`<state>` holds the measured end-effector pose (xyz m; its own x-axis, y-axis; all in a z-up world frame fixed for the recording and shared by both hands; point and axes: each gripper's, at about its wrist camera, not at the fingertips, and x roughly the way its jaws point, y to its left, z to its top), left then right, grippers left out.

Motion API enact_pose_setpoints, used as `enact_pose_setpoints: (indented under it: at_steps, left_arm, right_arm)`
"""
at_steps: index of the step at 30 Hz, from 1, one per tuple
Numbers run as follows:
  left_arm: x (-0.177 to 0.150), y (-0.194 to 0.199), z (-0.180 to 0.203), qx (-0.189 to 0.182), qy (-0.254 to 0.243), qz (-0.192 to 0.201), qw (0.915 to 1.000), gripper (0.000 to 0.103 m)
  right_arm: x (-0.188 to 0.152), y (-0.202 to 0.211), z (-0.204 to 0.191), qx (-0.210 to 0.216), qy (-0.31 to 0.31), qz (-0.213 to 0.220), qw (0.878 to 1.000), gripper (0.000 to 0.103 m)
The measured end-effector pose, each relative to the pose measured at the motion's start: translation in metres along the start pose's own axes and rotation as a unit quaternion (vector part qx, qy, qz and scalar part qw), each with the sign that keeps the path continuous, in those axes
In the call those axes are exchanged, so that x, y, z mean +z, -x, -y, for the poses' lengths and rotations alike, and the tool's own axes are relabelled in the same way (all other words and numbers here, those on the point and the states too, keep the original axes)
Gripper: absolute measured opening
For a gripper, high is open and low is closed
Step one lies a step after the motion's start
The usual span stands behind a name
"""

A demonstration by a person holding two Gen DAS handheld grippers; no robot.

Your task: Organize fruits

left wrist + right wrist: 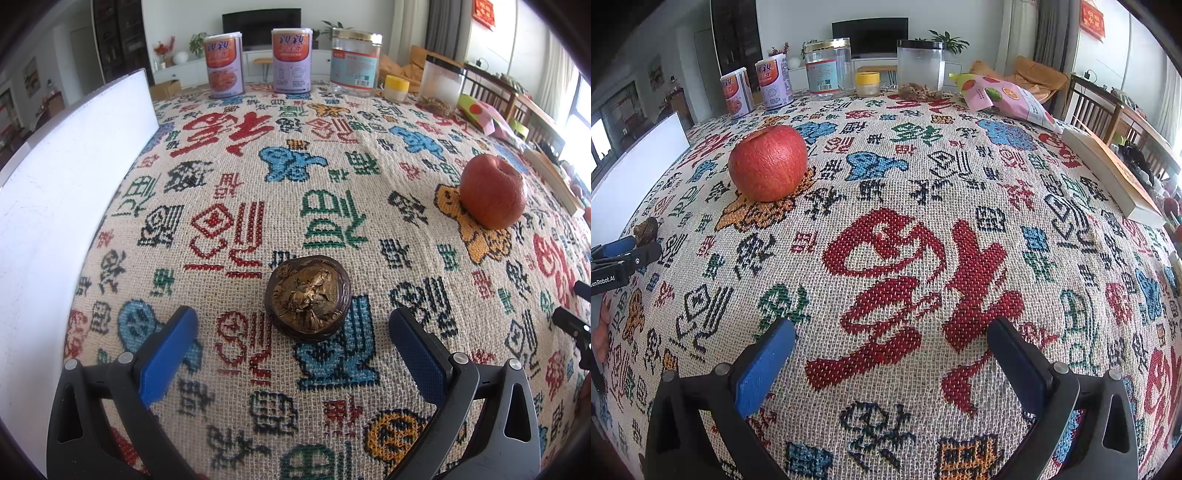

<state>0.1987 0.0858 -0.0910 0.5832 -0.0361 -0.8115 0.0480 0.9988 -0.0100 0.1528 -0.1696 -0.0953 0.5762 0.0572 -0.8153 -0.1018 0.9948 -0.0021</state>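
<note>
Dried fruit (307,298): light, stiff, brittle shell, grip sides gently w/ left gripper (291,326), fingers open; apple (768,163): heavy, firm, smooth; right gripper (892,338) open, empty.

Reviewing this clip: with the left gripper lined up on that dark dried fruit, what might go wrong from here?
1. The dark dried fruit looks round and papery on top; the open left gripper may crush it or squeeze it out.
2. The fingertips sit low over the woven tablecloth and could snag it.
3. A tugged cloth might roll the apple, which rests free.
</note>
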Motion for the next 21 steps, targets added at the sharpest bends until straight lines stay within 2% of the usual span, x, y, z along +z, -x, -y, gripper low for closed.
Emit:
enact_pose_setpoints:
  at_steps: [3, 5, 8, 10, 12, 13, 14, 15, 16, 18, 21]
  left_arm:
    - [0.000, 0.001, -0.001, -0.006, 0.001, 0.000, 1.0000, 0.102]
    - [0.000, 0.005, -0.005, -0.041, -0.006, -0.010, 0.9991, 0.102]
    - [0.000, 0.013, -0.019, -0.097, 0.026, -0.013, 0.9948, 0.100]
    - [0.001, 0.016, -0.021, -0.116, 0.042, -0.009, 0.9923, 0.099]
    - [0.004, 0.014, -0.011, -0.106, 0.024, -0.009, 0.9940, 0.088]
    - [0.005, 0.011, -0.005, -0.090, 0.009, -0.012, 0.9958, 0.072]
    - [0.006, 0.010, 0.002, -0.063, -0.008, -0.004, 0.9980, 0.061]
    - [0.006, 0.009, 0.006, -0.049, -0.017, 0.000, 0.9986, 0.054]
    - [0.007, 0.010, 0.008, -0.040, -0.021, 0.004, 0.9990, 0.042]
    - [0.007, 0.014, 0.005, -0.050, -0.007, 0.006, 0.9987, 0.042]
    - [0.000, 0.027, 0.001, -0.055, 0.006, 0.011, 0.9984, 0.042]
  right_arm:
    - [0.000, 0.000, 0.000, 0.000, 0.000, 0.000, 1.000, 0.103]
    - [0.000, 0.000, 0.000, 0.000, 0.000, 0.000, 1.000, 0.103]
    - [0.000, 0.000, 0.000, 0.000, 0.000, 0.000, 1.000, 0.103]
    - [0.000, 0.000, 0.000, 0.000, 0.000, 0.000, 1.000, 0.103]
    - [0.000, 0.000, 0.000, 0.000, 0.000, 0.000, 1.000, 0.103]
    - [0.000, 0.000, 0.000, 0.000, 0.000, 0.000, 1.000, 0.103]
    - [0.000, 0.000, 0.000, 0.000, 0.000, 0.000, 1.000, 0.103]
    - [0.000, 0.000, 0.000, 0.000, 0.000, 0.000, 1.000, 0.103]
    - [0.000, 0.000, 0.000, 0.000, 0.000, 0.000, 1.000, 0.103]
    - [0.002, 0.001, 0.000, 0.009, 0.004, -0.004, 1.000, 0.103]
    - [0.024, 0.008, -0.002, 0.076, -0.012, -0.001, 0.997, 0.103]
